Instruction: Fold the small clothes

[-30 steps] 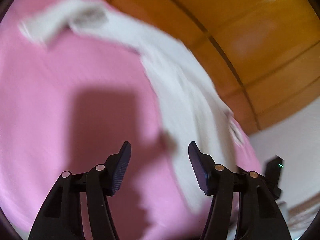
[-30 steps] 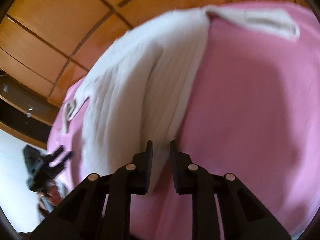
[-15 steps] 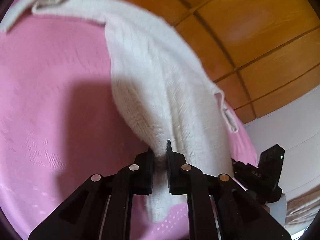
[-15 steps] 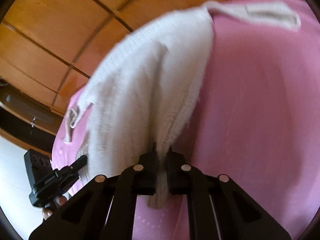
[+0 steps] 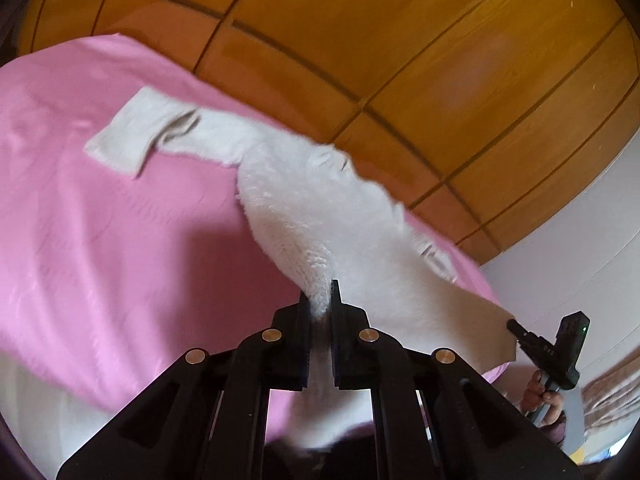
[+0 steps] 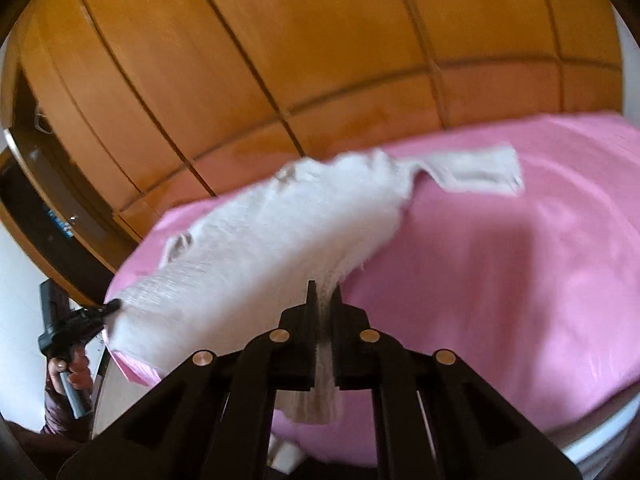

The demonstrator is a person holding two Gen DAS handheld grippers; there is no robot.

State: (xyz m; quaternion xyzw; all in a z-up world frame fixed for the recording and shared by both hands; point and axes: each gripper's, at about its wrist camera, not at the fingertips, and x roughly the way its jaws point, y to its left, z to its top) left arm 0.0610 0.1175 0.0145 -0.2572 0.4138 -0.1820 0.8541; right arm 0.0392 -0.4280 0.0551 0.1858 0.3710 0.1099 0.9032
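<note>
white knit sweater (image 5: 320, 208) hangs stretched between 2 grips above a bed with a pink sheet (image 5: 100, 240). left hand-held gripper (image 5: 320, 312) is clamped on a bunched corner of the sweater's hem, the fuzzy cloth squeezed between its black jaws and a tail of it trailing down behind them; its jaws have just been closing, with the cloth between them. in the right wrist view, the right hand-held gripper (image 6: 324, 304) pinches the other hem corner in the same way, a ribbed strip of cloth hanging below the jaws. each camera catches the other tool at the edge of its picture: the right one (image 5: 552, 352) at the far right, nose against the sweater's edge, held by a hand (image 5: 546, 398); the left one (image 6: 72, 328) at the far left, likewise at the cloth's edge. the near hem is lifted off the sheet, while the upper part lies on the bed, with 1 sleeve (image 5: 136, 140) flat on the pink sheet. behind the bed stands a wooden panelled wardrobe (image 5: 400, 40). both views are slightly blurred.
</note>
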